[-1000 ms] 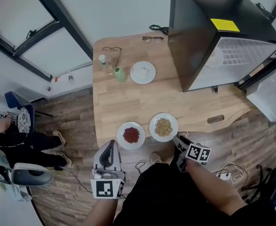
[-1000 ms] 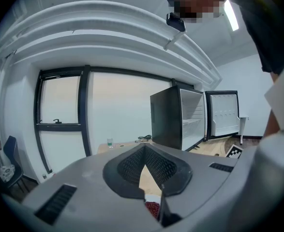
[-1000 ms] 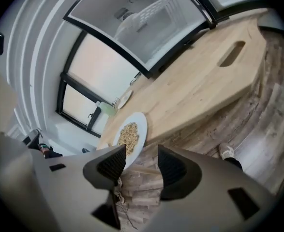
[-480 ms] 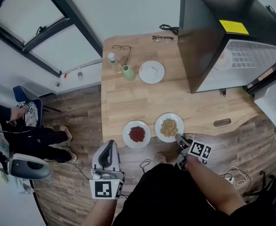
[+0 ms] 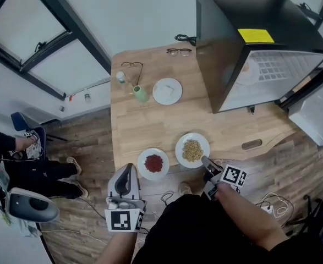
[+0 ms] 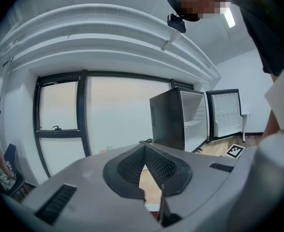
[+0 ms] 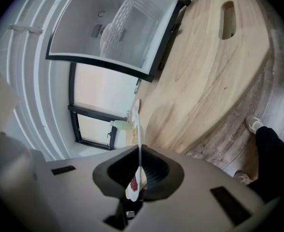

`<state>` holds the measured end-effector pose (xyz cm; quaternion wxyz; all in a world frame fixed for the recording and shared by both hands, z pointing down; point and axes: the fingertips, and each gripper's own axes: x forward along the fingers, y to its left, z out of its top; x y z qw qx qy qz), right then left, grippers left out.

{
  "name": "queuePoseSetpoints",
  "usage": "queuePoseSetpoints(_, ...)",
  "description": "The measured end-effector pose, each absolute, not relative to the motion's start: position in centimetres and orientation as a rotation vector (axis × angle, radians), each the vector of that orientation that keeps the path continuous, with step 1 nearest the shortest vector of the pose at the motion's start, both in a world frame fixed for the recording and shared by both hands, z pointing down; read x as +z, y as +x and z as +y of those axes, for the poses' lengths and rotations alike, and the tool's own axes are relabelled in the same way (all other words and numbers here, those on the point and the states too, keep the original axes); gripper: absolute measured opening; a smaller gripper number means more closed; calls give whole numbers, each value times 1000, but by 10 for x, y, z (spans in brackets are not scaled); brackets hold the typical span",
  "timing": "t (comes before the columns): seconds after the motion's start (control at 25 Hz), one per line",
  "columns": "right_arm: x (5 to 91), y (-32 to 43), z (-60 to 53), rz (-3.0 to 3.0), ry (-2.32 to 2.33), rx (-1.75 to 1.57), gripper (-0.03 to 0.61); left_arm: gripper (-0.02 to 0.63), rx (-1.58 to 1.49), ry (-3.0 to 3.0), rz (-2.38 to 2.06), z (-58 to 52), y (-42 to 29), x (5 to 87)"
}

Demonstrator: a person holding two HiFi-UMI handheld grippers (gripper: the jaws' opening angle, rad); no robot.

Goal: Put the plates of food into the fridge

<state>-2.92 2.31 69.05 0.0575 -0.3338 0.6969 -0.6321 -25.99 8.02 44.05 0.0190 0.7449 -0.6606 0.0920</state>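
**Right jaws have just pinched the rim of the grain plate**

The right gripper (image 5: 205,161) is at the near-right edge of the round white plate of beige grains (image 5: 180,150). Its jaws were spread wide a second ago and have just been closing, and now they pinch the plate's thin white rim. That plate is by the near edge of the pale wooden bench (image 5: 150,120), just right of the round white plate of red food (image 5: 143,164), which nothing touches. The left gripper (image 5: 128,168) hangs off the bench's near edge, below the red plate, with its jaws pressed together on nothing. The black box-shaped fridge (image 5: 227,37) stands open at the far right, well apart from both plates. We judge the grasp made and the carry to the fridge ready to begin. With a hold on the rim alone, the plate may tip.
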Motion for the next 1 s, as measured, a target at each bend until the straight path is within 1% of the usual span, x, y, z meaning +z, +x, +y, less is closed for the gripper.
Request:
queuePoseSetpoints(0.2, 676, -4, 15, 2064, -1039, -1882, 32, 3, 258, 2363, -2009, 62, -245, 434)
queuePoseSetpoints(0.48, 658, 50, -2, 1987, -1166, -1805, 34, 3, 220, 2440, -1952, 35, -222, 427)
queuePoseSetpoints(1.0, 588, 129, -40, 1907, -1221, -1592, 34, 3, 159, 2567, -1850, -27, -175, 403)
